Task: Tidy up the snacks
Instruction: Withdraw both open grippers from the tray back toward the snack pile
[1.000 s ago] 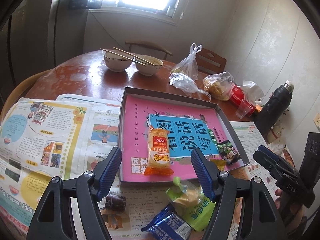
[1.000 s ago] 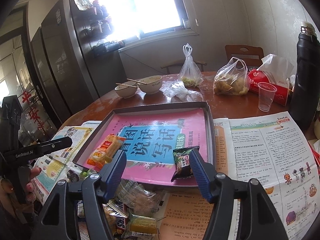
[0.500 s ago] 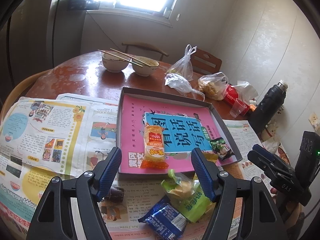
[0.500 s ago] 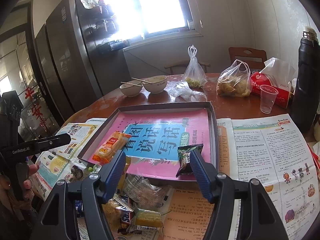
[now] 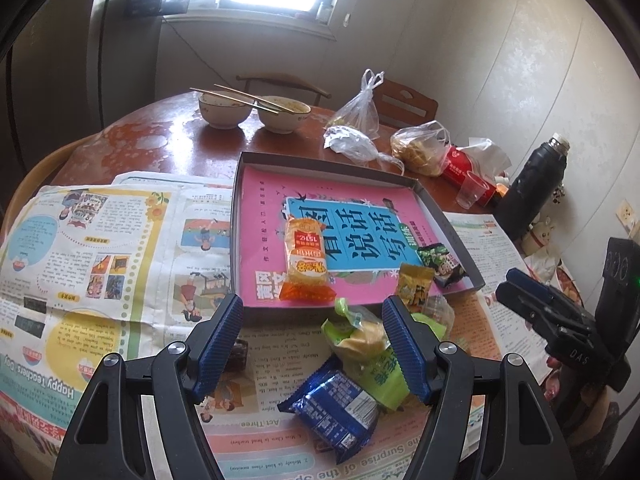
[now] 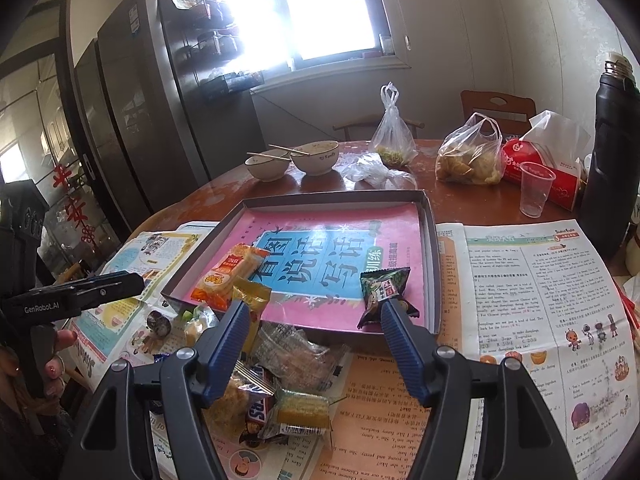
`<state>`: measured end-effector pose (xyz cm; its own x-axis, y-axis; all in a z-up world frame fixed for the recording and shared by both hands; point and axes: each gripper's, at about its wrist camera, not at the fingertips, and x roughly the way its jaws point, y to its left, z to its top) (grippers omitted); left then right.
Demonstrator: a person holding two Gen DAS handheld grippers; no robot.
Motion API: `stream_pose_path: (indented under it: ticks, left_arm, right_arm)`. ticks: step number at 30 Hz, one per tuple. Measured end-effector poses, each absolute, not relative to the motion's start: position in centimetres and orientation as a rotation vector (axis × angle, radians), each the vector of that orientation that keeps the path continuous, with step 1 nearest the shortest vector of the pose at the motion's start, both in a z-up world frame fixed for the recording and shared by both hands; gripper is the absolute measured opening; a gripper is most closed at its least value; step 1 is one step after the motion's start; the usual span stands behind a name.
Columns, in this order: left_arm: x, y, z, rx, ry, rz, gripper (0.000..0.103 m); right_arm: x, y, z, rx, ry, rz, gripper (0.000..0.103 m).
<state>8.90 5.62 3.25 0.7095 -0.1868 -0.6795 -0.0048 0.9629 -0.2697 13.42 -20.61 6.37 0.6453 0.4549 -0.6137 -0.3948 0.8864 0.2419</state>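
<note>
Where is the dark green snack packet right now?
The dark green snack packet lies inside the grey shallow box, at its near right corner in both views, on the pink book cover.

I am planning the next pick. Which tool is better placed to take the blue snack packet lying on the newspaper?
Probably left. The blue packet lies right below the open left tool, while the right tool hovers over other wrappers.
</note>
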Motion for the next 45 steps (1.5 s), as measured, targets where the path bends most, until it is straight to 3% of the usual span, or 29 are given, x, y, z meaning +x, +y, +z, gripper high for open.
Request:
stream_pose_path:
  ticks: [45]
  left_arm:
    - [6.2,1.5,-1.0,0.033,0.85,-0.308,0.074]
  right_arm:
    - [10.7,-20.5,3.2,0.067,0.823,0.493,0.069]
